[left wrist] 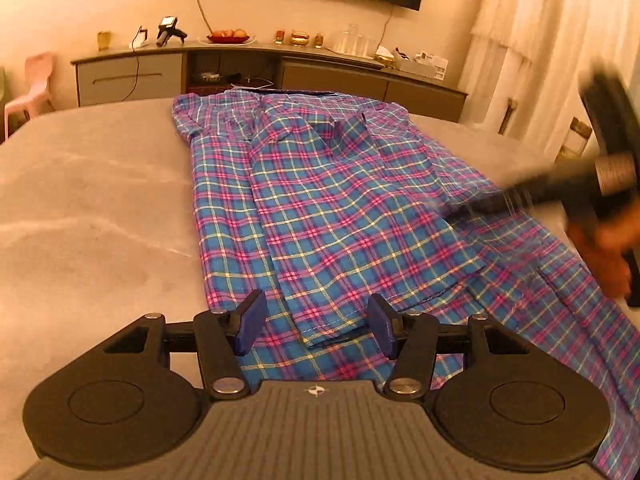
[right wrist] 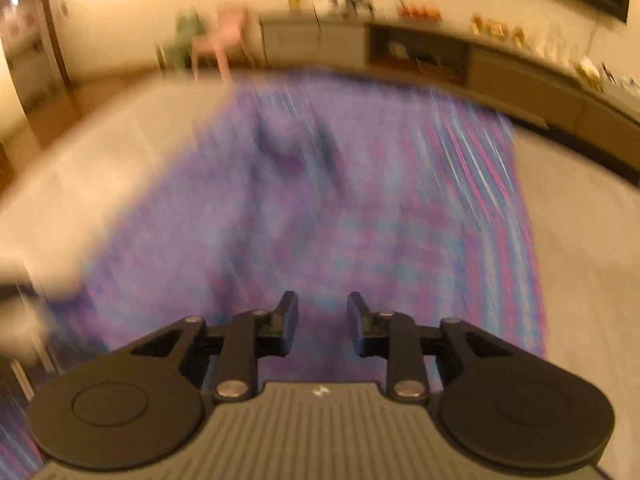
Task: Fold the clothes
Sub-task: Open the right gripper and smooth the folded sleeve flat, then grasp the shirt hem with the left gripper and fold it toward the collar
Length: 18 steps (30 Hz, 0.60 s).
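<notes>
While the plaid shirt [left wrist: 320, 200] lies spread out on the grey bed [left wrist: 92, 208], the left gripper [left wrist: 316, 326] sits low over its near end with its two blue fingers [left wrist: 250, 322] wide apart. Nothing is held between them. A folded sleeve end lies right between the fingers, with its stitched hem close to the tips, but the fingers do not touch it. The shirt runs away from the fingers toward the far side of the bed, where its collar lies. It is blue with pink and yellow lines. To the right of the fingers, the right gripper [left wrist: 500, 200] shows as a dark blurry shape over the shirt's right side, and the hand [left wrist: 604, 252] that holds it is blurry too. In the right wrist view, the right gripper [right wrist: 322, 326] has its fingers [right wrist: 286, 324] apart, with a gap between them and nothing in it. The shirt [right wrist: 320, 208] fills the space in front of these fingers, but it is so blurry that the folds are hard to see. Far beyond the fingers stands a long grey cabinet [left wrist: 132, 76] with a bowl of fruit [left wrist: 229, 36] on top. A pink chair [left wrist: 38, 84] stands off to the left of it.
</notes>
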### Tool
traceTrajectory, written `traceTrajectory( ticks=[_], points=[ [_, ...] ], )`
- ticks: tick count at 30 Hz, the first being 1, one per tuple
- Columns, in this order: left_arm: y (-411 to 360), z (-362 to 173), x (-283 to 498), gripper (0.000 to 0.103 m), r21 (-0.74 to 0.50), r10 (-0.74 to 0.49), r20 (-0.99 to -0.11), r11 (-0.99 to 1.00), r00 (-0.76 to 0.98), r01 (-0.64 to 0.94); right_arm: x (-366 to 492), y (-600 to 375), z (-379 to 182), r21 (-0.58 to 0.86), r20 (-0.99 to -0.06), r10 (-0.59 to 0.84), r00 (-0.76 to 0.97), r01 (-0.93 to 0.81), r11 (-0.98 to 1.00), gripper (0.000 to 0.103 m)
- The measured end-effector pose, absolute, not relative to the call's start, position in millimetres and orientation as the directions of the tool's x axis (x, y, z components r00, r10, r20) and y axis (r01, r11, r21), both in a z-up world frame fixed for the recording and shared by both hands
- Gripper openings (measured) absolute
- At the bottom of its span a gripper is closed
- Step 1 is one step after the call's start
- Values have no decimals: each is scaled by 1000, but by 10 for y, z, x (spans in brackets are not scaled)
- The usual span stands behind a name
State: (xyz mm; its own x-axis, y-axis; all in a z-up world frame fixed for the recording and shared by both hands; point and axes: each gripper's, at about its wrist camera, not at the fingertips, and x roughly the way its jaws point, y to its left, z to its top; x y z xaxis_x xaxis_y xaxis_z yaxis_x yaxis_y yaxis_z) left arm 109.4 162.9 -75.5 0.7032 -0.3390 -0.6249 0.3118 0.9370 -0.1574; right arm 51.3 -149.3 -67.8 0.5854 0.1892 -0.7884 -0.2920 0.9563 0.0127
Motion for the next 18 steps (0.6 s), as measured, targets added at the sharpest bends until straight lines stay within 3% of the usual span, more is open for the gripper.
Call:
traceTrajectory(
  ticks=[1,3,5,6,9,13,18],
  points=[
    [1639,-738,1070,59,-159,-336,-626,938,704,307,418,-1578,-731,-1,-780,178,600,-285,959,38],
    [1690,-693,960,59,-170,-334,-629,940,702,295,190,-1786,-694,24,-753,173,635,-236,971,36],
    [1797,-626,727,61,-201,-342,-633,939,694,279,-105,-2057,-686,84,-711,198,675,-198,976,55],
    [1844,-610,592,64,-214,-340,-637,940,692,265,-266,-2176,-692,105,-699,204,685,-184,977,58],
    [1971,-588,163,74,-250,-327,-653,944,684,213,-682,-2398,-972,100,-735,173,655,-147,984,60],
    [1961,-607,-399,79,-332,-373,-648,923,664,195,-1138,-2450,-1342,99,-762,154,629,-122,988,63],
    [1780,-614,-661,80,-324,-371,-665,925,648,197,-1083,-2236,-1538,86,-759,184,624,-185,979,62]
  ],
)
